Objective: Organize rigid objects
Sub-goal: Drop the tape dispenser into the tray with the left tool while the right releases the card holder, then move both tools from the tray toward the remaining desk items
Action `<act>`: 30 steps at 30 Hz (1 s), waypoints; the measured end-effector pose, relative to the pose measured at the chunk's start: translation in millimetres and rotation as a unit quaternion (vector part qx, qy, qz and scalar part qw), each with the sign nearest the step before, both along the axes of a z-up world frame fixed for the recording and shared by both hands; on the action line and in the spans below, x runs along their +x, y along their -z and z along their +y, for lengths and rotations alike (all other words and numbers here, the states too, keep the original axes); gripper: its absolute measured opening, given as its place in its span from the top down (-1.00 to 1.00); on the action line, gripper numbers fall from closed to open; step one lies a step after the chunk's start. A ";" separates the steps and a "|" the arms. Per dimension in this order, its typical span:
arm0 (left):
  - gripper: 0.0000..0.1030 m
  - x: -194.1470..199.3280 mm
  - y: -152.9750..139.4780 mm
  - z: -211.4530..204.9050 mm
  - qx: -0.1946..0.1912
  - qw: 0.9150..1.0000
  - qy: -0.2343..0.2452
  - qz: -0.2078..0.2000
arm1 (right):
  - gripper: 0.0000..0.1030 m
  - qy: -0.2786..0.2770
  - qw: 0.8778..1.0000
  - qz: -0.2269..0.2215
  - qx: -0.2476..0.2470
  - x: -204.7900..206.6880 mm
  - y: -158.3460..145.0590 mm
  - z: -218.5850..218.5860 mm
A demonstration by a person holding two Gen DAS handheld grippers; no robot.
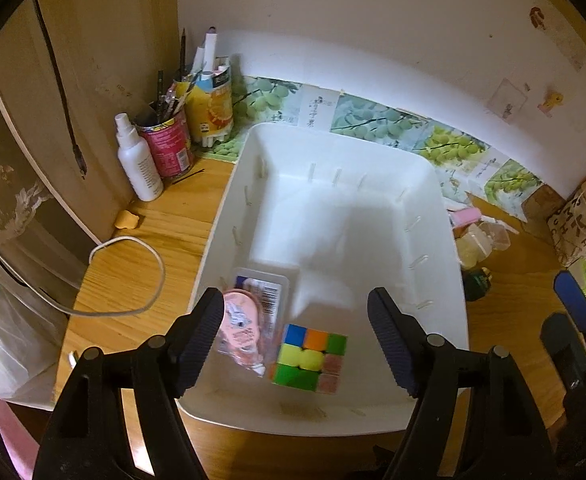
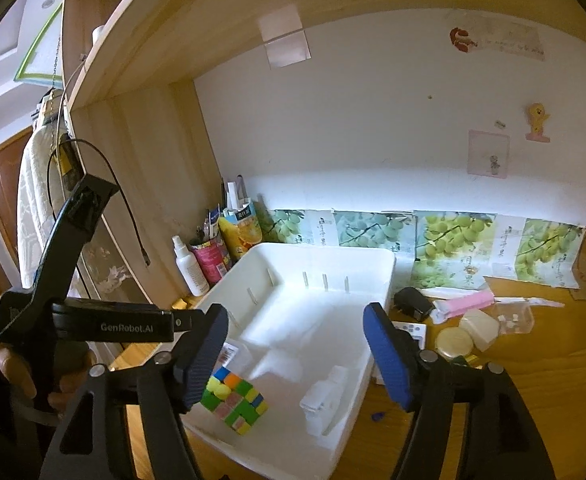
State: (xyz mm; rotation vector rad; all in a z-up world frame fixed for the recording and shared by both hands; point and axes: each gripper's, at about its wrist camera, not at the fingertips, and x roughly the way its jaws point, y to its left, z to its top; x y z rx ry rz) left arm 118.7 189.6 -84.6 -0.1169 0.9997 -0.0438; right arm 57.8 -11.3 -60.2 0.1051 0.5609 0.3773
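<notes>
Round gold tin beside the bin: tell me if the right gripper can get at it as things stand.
Probably yes. The right gripper is open and empty, and the gold tin sits outside the white bin on the desk, its top uncovered, though a cream case crowds one side.

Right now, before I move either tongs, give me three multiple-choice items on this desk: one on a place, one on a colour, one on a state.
1. Where is the puzzle cube?
A. inside the white bin
B. on the wooden desk
C. on the shelf

2. What colour is the spray bottle in the desk's corner?
A. blue
B. white
C. black

3. How do the left tongs stand?
A. shut on the cube
B. shut on the pink packet
C. open, holding nothing

Key: 1 A, the cube lies on the bin's floor at its near end. 2 B, body and nozzle are white. 3 C, the fingers stand wide apart above the bin; the right tongs are open too.
</notes>
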 end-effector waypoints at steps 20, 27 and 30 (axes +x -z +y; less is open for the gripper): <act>-0.50 -7.2 3.7 -109.2 -0.045 0.998 0.039 0.023 | -0.56 0.028 0.996 0.021 -0.079 -23.1 3.3 -85.3; -0.50 -0.7 15.2 -157.5 -0.076 0.995 0.012 0.062 | -0.57 0.028 0.994 0.038 -0.102 -11.8 1.5 -140.8; -0.50 4.7 18.7 -175.9 -0.074 0.995 0.004 0.071 | -0.58 0.027 0.992 0.040 -0.115 -3.0 2.5 -163.0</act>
